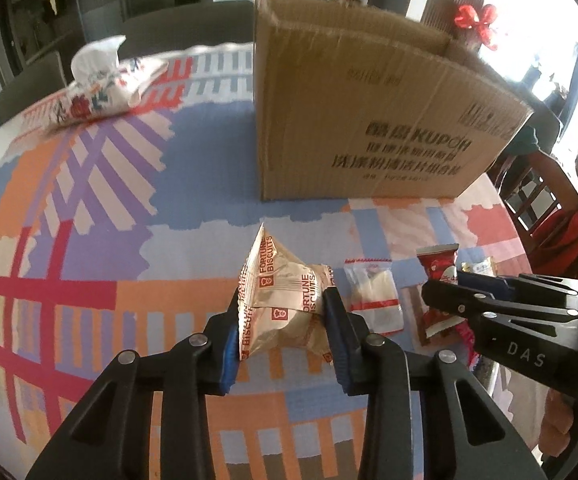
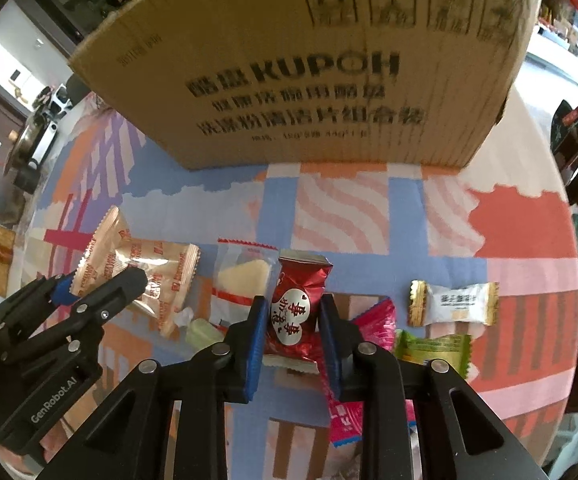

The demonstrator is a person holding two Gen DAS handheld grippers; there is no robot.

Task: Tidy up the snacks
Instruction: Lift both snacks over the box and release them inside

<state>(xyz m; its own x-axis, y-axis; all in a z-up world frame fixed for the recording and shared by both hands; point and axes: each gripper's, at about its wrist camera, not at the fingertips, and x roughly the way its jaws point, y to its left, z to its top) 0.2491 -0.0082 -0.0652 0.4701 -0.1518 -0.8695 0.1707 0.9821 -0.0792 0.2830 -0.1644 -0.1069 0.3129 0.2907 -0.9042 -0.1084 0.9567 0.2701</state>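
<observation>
On the patchwork tablecloth (image 1: 89, 208), the cardboard box (image 1: 369, 100) stands straight ahead of both claws, nearer the right gripper (image 2: 293, 320), clamped on the red packet (image 2: 295, 308), than the left gripper (image 1: 285, 320), pinching the fortune biscuit packet (image 1: 285, 300).

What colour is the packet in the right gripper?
Red with a white patch, the packet shows best in the right wrist view.

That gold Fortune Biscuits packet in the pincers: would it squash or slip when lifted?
Probably light: the biscuit packet looks puffy and its crimped end sticks up by itself. The film already creases where the left gripper pinches it, so it likely crumples. The glossy wrapper could slip, and the biscuits inside may crack.
</observation>
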